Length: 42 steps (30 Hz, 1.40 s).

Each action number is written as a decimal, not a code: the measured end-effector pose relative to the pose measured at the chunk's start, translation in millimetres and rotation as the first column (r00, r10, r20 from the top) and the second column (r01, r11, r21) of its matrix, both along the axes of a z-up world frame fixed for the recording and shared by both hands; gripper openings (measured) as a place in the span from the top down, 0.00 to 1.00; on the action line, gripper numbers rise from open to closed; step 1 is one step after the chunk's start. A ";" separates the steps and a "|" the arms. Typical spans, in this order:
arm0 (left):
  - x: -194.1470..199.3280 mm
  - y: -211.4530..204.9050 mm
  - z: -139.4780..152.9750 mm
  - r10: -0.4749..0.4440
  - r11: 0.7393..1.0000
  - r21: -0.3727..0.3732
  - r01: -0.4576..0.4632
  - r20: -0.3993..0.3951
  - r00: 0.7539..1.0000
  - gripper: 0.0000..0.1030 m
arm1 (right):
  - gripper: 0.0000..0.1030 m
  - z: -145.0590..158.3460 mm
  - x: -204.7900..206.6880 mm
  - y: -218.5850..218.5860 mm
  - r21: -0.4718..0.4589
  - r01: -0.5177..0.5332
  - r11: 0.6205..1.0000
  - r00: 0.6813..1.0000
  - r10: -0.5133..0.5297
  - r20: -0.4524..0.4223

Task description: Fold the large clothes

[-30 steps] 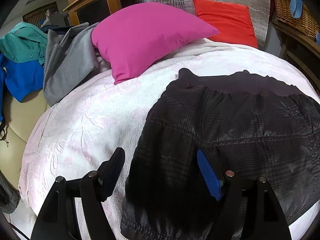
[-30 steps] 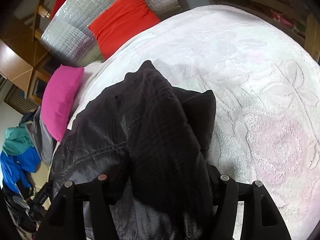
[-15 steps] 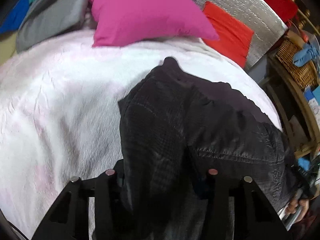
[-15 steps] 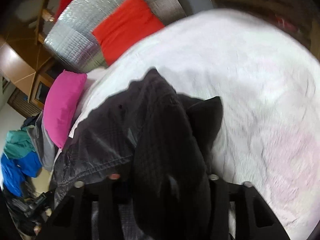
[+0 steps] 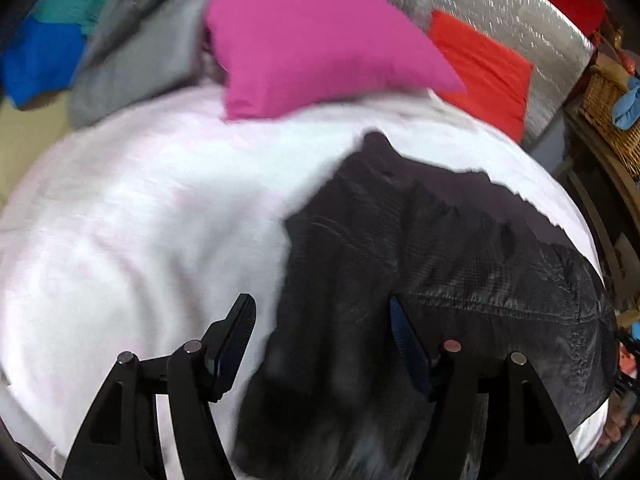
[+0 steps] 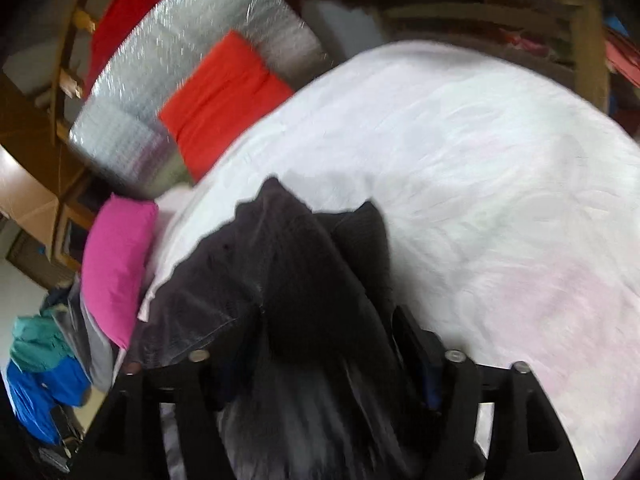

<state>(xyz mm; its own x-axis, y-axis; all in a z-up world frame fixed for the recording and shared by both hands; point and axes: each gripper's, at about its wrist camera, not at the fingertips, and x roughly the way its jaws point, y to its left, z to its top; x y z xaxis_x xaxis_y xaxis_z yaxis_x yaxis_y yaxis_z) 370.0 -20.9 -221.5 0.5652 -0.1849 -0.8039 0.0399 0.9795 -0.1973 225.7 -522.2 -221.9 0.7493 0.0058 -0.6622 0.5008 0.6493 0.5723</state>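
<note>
Fingers of the left gripper stand spread wide, whereas half a second ago they were buried in the black jacket and apparently pinching its edge. One black finger now hangs over the bare white bedspread just left of the jacket, and the blue-padded finger lies against the dark fabric, with a fold of cloth between the two but not clamped. My reading is that the left side of the jacket has just been let go after being carried over, so one fold is laid down on that side.

On the other side, the right gripper is different. A thick bunch of the jacket runs straight between its fingers and hides the pads; the right-hand finger shows beside the cloth, the other is mostly covered. It looks clamped on that bunch, much as it did a second ago, though blur keeps me from seeing the contact itself.

All of the jacket lies on the bedspread, below the pink pillow and apart from it, its collar end pointing toward the pillow and the red cushion. Left of the pillow sits a heap of grey, teal and blue clothes, untouched.

With one hand free and one seemingly holding, the fold appears partway done; the free gripper probably needs a new hold on the jacket's edge.
</note>
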 end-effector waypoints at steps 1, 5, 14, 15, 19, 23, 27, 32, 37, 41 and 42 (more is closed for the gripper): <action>-10.9 6.3 7.0 0.015 1.000 0.002 -0.015 0.033 0.999 0.31 | 0.29 5.7 -14.4 0.0 0.009 0.011 1.000 1.000 -0.011 0.029; -49.4 21.1 22.3 0.037 0.998 -0.045 -0.033 0.093 0.995 0.22 | 0.24 15.2 -60.4 6.1 0.059 0.005 0.998 0.993 -0.012 0.120; -85.3 32.3 -38.5 0.053 0.936 -0.333 -0.115 -0.190 0.980 0.20 | 0.23 -13.6 -78.3 56.6 0.213 -0.092 0.973 0.994 0.076 0.079; -83.8 32.1 -42.6 0.063 0.928 -0.348 -0.134 -0.207 0.976 0.20 | 0.23 -15.6 -74.2 58.4 0.213 -0.090 0.973 0.994 0.075 0.075; -71.6 30.9 -48.1 0.079 0.894 -0.416 -0.166 -0.217 0.973 0.20 | 0.23 -29.0 -56.8 54.1 0.180 0.028 0.983 1.000 -0.028 -0.002; -51.9 29.2 -57.4 0.096 0.861 -0.468 -0.197 -0.232 0.968 0.20 | 0.25 -43.9 -44.1 38.2 0.210 0.130 0.969 0.991 -0.124 -0.040; -38.7 20.0 -48.6 0.099 0.880 -0.442 -0.171 -0.183 0.978 0.33 | 0.54 -35.0 -26.2 35.8 0.162 0.106 0.981 0.994 -0.103 -0.027; -23.9 13.5 -24.4 0.080 0.913 -0.394 -0.103 -0.074 0.994 0.54 | 0.65 -3.7 -24.9 50.6 0.070 0.064 0.995 0.990 -0.072 0.121; -5.9 12.8 -33.6 0.086 0.926 -0.355 -0.127 -0.129 0.988 0.46 | 0.64 -27.1 -14.1 49.3 0.129 0.070 0.989 0.997 -0.073 0.022; -12.4 26.9 -48.9 0.132 0.882 -0.416 -0.222 -0.233 0.964 0.27 | 0.46 -35.1 -18.5 38.2 0.222 0.068 0.973 0.997 -0.073 0.012; -15.2 29.9 -50.3 0.128 0.871 -0.434 -0.230 -0.253 0.959 0.26 | 0.36 -34.4 -22.8 38.3 0.231 0.069 0.971 0.997 -0.074 0.012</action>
